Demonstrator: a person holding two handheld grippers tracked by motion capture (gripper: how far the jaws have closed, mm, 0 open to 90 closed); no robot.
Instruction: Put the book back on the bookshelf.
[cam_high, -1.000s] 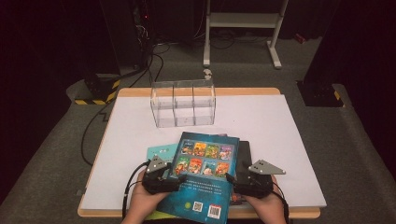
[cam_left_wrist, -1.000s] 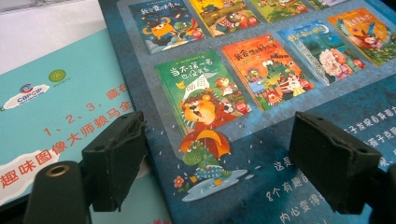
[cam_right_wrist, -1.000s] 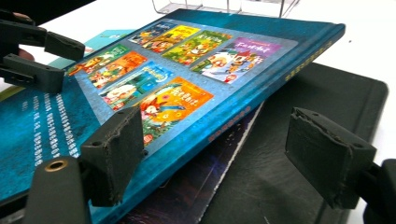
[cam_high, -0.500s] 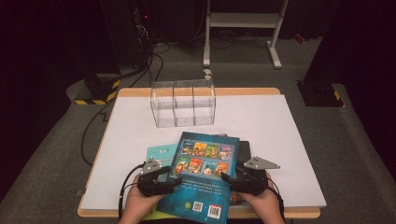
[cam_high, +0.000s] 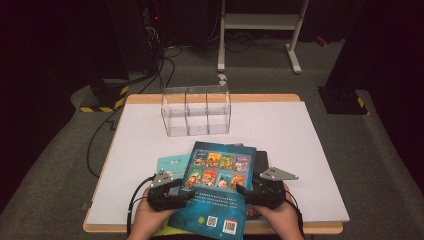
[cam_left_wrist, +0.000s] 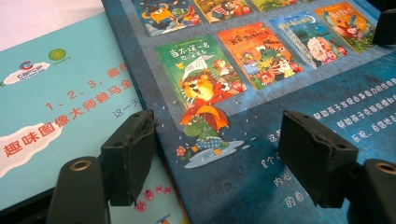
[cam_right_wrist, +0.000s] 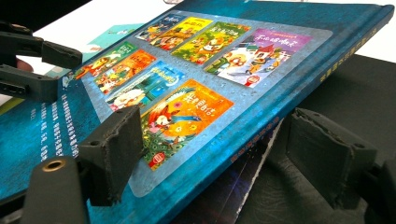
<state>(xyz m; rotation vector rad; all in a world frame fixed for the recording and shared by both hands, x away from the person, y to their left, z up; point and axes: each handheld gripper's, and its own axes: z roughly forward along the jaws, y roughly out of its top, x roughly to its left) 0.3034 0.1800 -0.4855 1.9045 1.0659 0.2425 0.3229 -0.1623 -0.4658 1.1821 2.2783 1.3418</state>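
I see the blue picture book (cam_high: 216, 192) lying on top of a pile of books near my edge of the table. My left gripper (cam_left_wrist: 217, 163) and right gripper (cam_right_wrist: 212, 154) are both spread wide, one at each side edge.

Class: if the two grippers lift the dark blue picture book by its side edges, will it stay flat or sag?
The dark blue picture book probably stays flat: its thick spine edge suggests hard boards. The glossy cover may slip in the open left gripper and right gripper.
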